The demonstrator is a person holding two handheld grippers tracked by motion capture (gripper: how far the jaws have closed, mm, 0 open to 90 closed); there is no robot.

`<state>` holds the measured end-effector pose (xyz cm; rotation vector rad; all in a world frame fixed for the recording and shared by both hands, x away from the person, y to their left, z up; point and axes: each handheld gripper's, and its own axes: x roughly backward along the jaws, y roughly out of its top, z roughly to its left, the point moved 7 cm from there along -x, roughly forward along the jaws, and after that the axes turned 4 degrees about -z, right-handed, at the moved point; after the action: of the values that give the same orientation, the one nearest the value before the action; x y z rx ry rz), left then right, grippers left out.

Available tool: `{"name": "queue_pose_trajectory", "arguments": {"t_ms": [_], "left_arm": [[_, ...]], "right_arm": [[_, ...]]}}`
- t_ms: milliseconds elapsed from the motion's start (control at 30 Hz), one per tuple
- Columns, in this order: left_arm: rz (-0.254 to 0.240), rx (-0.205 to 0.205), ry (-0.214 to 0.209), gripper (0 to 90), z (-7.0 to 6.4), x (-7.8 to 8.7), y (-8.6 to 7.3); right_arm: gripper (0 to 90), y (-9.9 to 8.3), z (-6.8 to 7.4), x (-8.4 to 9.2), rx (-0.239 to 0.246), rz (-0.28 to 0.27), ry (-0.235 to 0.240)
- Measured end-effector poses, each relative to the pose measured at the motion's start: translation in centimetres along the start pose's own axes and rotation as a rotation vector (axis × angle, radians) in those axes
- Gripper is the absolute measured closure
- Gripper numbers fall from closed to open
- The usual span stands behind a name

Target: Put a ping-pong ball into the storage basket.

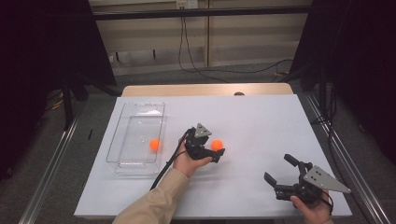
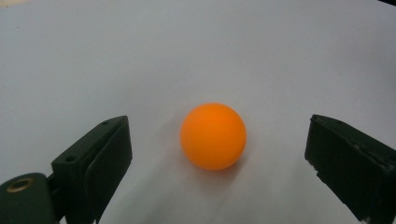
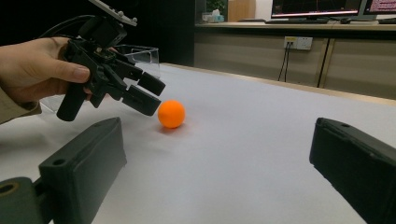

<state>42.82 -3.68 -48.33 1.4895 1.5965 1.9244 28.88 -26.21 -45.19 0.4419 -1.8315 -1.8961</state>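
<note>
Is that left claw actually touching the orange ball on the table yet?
Apart. In the left gripper view, the orange ball sits between the left gripper and its open jaws, with bare white table showing on both sides of it.

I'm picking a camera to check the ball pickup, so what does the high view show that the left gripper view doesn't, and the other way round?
High view: a clear plastic rectangular tray with a second orange ball inside, the right tool open at the table's near right corner, and the person's beige sleeve.

Left gripper view: a close look at the open left tool, whose jaws stand clear on both sides of the small orange ball.

Both: that ball resting on the white table surface, with the left tool at it.
</note>
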Motion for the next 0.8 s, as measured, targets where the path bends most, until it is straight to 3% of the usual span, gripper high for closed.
{"name": "queue_pose_trajectory", "arguments": {"t_ms": [800], "left_arm": [[0.011,0.008,-0.019,9.7,-0.3,-1.0,0.1]], "right_arm": [[2.8,0.0,-0.1,0.0,0.002,0.0,-0.001]]}}
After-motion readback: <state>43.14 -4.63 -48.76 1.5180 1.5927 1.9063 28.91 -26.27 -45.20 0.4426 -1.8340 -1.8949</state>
